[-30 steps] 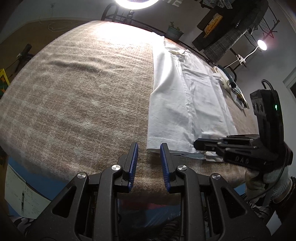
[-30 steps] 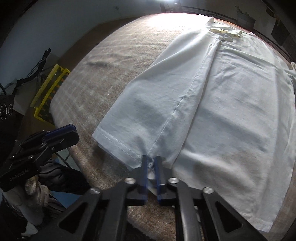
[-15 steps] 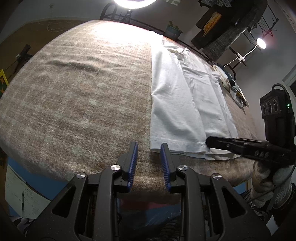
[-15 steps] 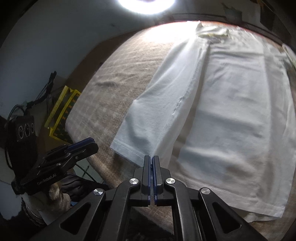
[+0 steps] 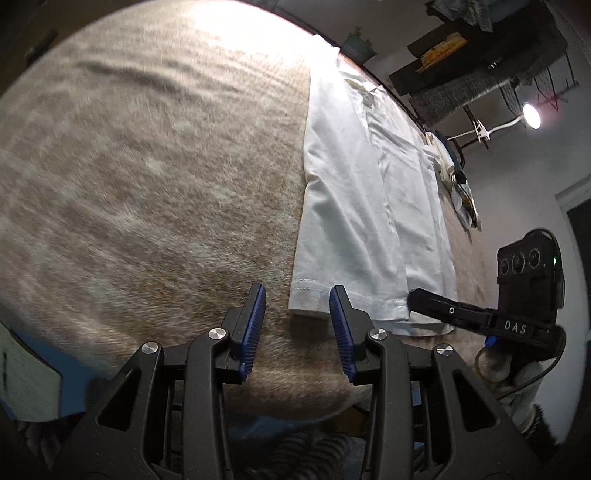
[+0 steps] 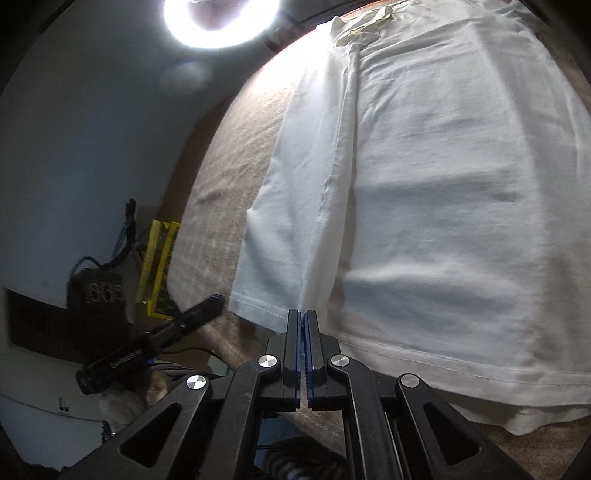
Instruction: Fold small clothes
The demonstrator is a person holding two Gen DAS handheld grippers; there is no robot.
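A white shirt (image 5: 369, 192) lies flat on a brown plaid blanket (image 5: 147, 166), its left side folded inward, collar at the far end. My left gripper (image 5: 297, 306) is open, just before the shirt's near left hem corner, touching nothing. My right gripper (image 6: 304, 321) is shut on the near hem at the fold edge of the shirt (image 6: 424, 184). The right gripper also shows in the left wrist view (image 5: 417, 299) at the hem. The left gripper shows in the right wrist view (image 6: 210, 304), left of the hem.
The blanket's near edge (image 5: 258, 391) drops off just in front of the grippers. A ring light (image 6: 221, 22) shines beyond the far end. A yellow crate (image 6: 159, 266) stands on the floor at the left. Small items (image 5: 458, 184) lie past the shirt's right side.
My left gripper has opened wider and moved closer to the shirt's near left corner. My right gripper, slightly open a second ago, has shut on the hem and stays low at it.
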